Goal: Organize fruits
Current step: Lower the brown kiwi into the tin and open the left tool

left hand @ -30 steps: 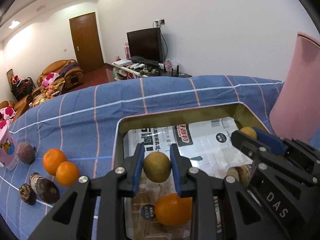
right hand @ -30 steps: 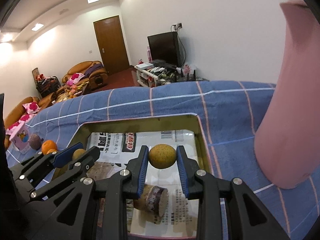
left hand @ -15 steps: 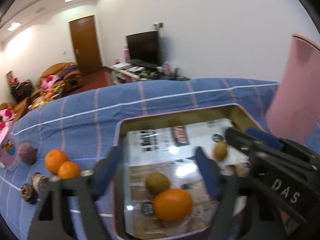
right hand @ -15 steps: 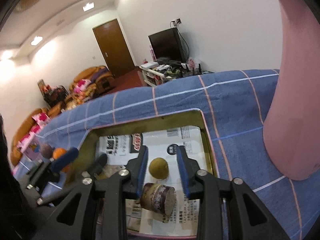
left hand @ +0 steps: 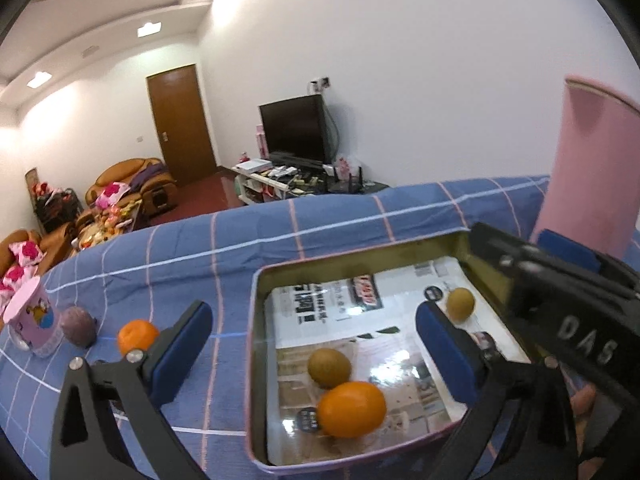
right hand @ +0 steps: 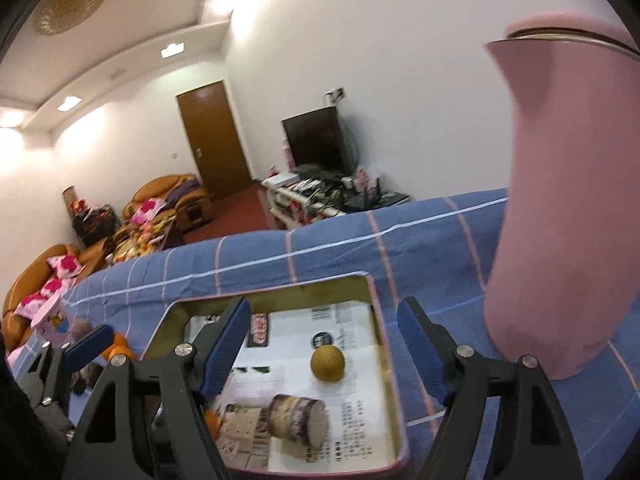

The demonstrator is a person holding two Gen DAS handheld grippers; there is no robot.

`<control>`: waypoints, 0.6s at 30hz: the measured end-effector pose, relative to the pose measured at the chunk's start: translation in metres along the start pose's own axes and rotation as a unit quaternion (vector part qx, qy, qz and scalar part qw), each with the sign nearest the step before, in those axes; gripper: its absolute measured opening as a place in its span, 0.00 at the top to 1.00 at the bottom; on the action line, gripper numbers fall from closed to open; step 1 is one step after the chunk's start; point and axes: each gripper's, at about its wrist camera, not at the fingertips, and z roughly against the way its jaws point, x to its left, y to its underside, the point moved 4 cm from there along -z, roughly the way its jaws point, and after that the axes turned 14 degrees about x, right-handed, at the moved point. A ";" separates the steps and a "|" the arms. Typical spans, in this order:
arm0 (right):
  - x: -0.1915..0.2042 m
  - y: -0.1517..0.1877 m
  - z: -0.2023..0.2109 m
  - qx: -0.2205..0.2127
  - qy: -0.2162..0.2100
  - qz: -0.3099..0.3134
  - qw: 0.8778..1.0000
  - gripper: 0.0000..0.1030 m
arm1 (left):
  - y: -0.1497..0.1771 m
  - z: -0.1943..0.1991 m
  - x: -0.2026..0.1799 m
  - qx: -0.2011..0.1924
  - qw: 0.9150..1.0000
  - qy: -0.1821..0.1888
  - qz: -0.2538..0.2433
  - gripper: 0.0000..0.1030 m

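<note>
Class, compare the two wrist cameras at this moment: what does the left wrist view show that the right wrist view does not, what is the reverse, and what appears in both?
Only the left wrist view shows the large orange whole, touching a brown fruit, and a purple fruit on the cloth beside a pink carton.

Only the right wrist view shows clearly the cut cylindrical piece lying on its side, and the pink jug's rim.

Both show the tray, lined with newspaper, the small round brown fruit, the blue checked cloth, and both grippers, left and right, jaws opening on nothing.
</note>
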 end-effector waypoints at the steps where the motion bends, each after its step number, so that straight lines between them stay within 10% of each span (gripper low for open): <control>1: -0.001 -0.001 0.001 -0.004 0.001 -0.001 1.000 0.25 | 0.000 0.000 0.003 -0.002 1.000 -0.002 0.004 0.00; 18: -0.003 0.007 0.007 -0.012 -0.002 -0.014 1.000 0.25 | 0.016 0.011 0.027 -0.013 0.999 -0.041 0.006 0.00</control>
